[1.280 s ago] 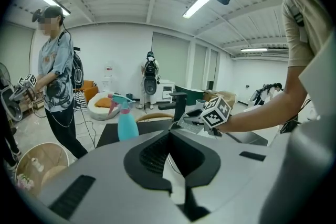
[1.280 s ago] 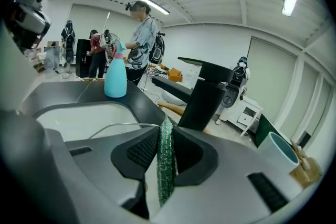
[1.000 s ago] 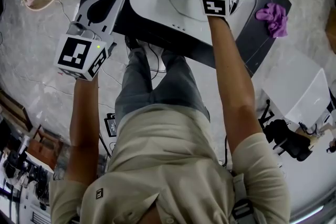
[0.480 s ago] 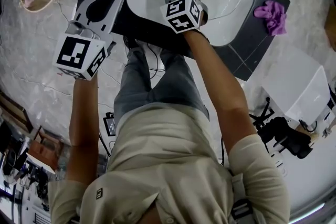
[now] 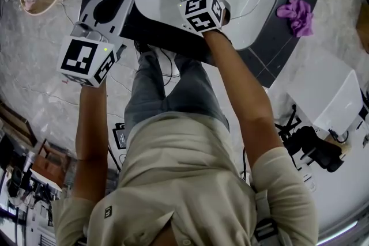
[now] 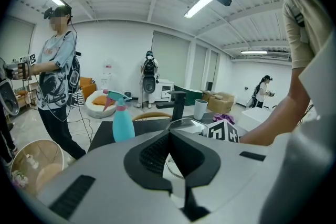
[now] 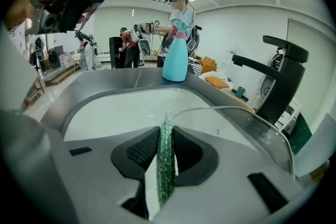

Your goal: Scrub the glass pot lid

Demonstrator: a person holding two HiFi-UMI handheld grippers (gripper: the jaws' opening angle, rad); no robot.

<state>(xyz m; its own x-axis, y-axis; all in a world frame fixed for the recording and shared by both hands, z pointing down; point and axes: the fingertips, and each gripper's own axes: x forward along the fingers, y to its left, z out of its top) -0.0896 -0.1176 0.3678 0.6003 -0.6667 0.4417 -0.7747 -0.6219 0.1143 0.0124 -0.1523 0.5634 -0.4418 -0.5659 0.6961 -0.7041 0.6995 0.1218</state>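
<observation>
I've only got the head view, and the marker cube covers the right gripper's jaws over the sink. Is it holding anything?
Observer: Yes. The right gripper is shut on a green scrub pad, which stands on edge between the jaws.
Operator: How does the pad sit against the lid?
Observer: The glass lid leans in the sink. Its rim curves away from just past the pad's tip, and I cannot tell if they touch.
Operator: Any cleaner around? I see none.
Observer: A teal spray bottle stands on the counter at the sink's far edge.
</observation>
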